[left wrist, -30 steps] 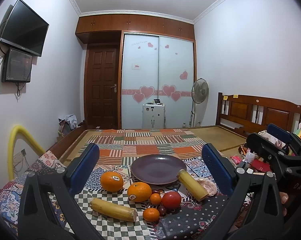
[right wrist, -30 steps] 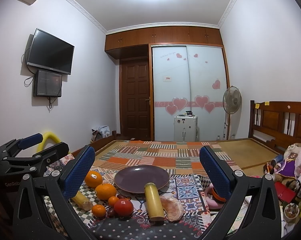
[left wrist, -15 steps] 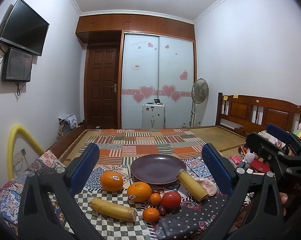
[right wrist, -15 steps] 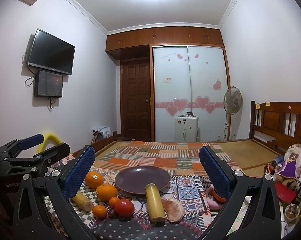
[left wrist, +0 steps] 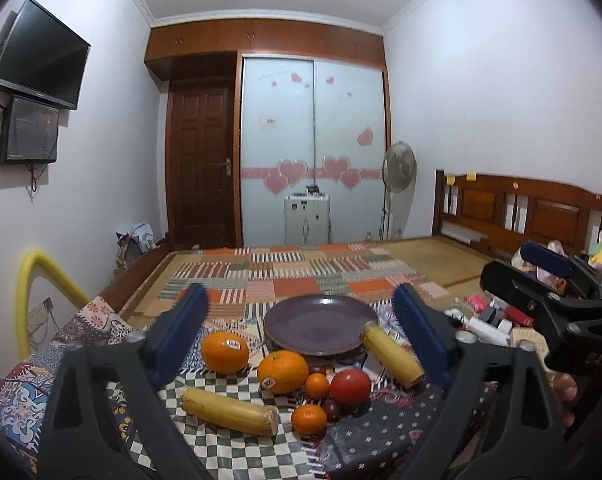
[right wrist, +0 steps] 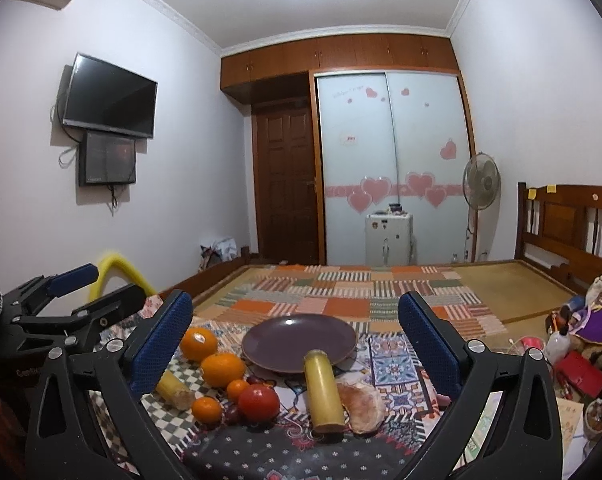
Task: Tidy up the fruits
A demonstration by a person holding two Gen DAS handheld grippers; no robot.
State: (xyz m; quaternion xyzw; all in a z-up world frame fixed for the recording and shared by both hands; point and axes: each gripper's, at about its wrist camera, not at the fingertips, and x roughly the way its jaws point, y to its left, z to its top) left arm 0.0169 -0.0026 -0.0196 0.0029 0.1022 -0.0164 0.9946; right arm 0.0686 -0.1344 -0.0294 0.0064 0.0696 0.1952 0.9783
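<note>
A purple plate [left wrist: 321, 322] [right wrist: 299, 340] lies empty on the patterned cloth. In front of it lie two large oranges [left wrist: 225, 351] [left wrist: 282, 371], two small tangerines [left wrist: 317, 385] [left wrist: 309, 419], a red tomato [left wrist: 350, 386] [right wrist: 259, 402], dark grapes [left wrist: 333, 407] and two yellow corn pieces [left wrist: 229, 410] [right wrist: 324, 388]. A pale bread-like piece [right wrist: 359, 408] lies right of the corn. My left gripper [left wrist: 301, 328] is open above the fruit, holding nothing. My right gripper [right wrist: 295, 330] is open and empty, facing the plate.
The fruit lies on a bed with a patchwork cover [left wrist: 301, 276]. A wooden headboard [left wrist: 521, 212] and toys and clutter [right wrist: 581, 344] stand at the right. A yellow tube [left wrist: 33, 280] curves at the left edge. A fan [right wrist: 479, 184] and wardrobe stand at the back.
Both grippers have moved slightly; the view shifts a little. No fruit has moved.
</note>
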